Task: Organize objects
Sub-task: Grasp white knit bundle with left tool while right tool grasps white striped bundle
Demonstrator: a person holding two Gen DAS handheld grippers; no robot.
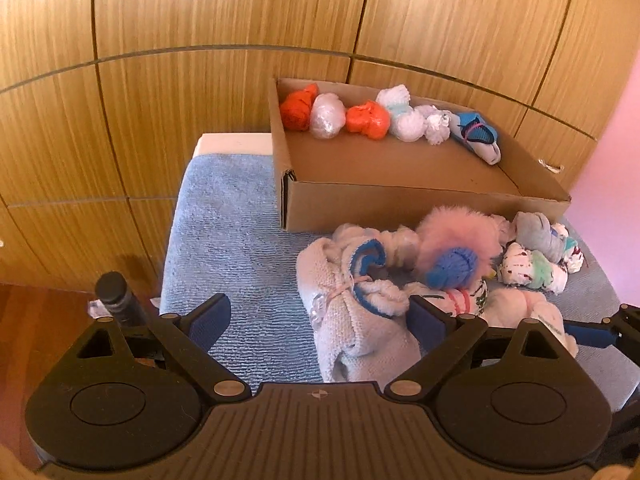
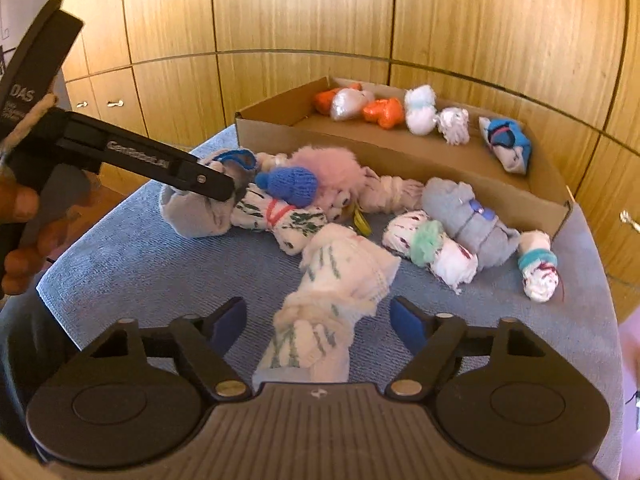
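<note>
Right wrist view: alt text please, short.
The right claw stands open around a white, green-streaked sock bundle on a blue towel. More bundles lie behind it before a cardboard box holding six bundles along its far wall. The left claw reaches into the pile from the left.

The towel [image 1: 232, 232] lies bare at the left of the left wrist view, and the box [image 1: 360, 200] floor is open in front of its back row, while the sock pile [image 1: 420, 272] crowds the lower right against the box's near wall.
</note>
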